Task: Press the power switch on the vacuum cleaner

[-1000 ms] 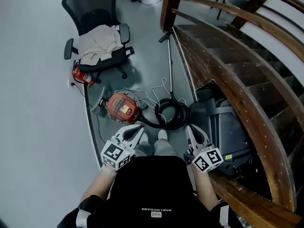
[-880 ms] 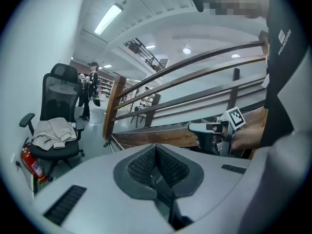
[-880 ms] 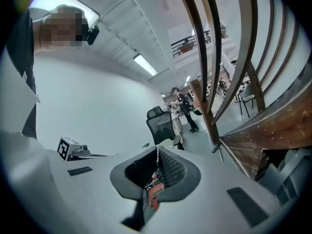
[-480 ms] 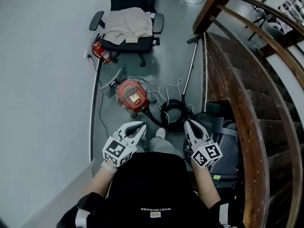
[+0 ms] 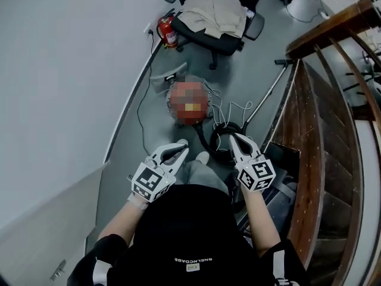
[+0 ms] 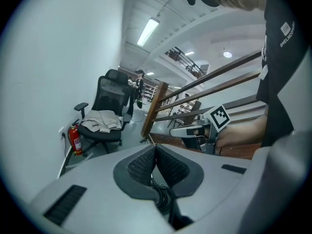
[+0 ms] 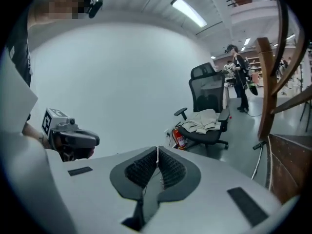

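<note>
We carried the left gripper (image 5: 179,149) and right gripper (image 5: 234,139) closed and empty, since the vacuum cleaner (image 5: 189,103) lay well ahead

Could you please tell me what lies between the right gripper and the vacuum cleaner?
In the head view, a coiled black hose and loose white cord lie between the right gripper and the vacuum cleaner.

Vacuum hose (image 5: 221,140) lies before the chair (image 5: 201,36), fire extinguisher (image 5: 168,31) left of chair.

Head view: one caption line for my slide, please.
Both shut, the left tool and right tool hover short of a red vacuum cleaner beside wooden stairs.
</note>
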`<act>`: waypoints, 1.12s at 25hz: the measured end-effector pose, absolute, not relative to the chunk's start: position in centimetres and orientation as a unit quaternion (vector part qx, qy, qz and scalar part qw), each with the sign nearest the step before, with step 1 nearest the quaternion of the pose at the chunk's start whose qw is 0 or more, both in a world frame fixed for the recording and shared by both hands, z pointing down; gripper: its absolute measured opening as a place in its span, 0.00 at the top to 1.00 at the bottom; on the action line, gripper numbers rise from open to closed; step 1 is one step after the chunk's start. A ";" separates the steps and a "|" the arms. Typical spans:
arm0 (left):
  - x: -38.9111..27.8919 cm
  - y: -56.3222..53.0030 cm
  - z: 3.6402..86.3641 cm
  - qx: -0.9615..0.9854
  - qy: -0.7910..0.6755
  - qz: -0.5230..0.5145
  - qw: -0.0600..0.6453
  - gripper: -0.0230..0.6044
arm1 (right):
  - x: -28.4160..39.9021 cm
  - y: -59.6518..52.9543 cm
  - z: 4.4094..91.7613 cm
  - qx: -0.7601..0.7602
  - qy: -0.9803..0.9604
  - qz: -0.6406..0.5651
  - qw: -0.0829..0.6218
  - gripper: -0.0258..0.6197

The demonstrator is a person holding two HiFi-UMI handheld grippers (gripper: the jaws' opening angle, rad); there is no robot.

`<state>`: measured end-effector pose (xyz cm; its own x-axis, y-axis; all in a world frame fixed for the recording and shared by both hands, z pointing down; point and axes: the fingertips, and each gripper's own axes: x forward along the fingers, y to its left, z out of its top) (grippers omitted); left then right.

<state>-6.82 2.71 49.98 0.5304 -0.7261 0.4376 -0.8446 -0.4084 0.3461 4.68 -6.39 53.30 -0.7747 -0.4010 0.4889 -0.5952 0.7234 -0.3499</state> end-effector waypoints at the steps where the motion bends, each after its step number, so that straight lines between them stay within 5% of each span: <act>1: -7.6 2.9 50.4 0.824 -0.484 0.110 0.274 0.94 | 3.6 -6.6 54.1 0.261 -0.910 0.247 0.207 0.91; 15: -14.5 6.9 56.5 0.751 -0.568 0.111 0.318 0.94 | -6.1 -7.8 69.8 0.157 -0.887 0.200 0.385 0.91; 28: -18.7 10.3 63.0 0.709 -0.596 0.108 0.361 0.94 | -9.4 -9.2 82.6 0.149 -0.850 0.181 0.472 0.91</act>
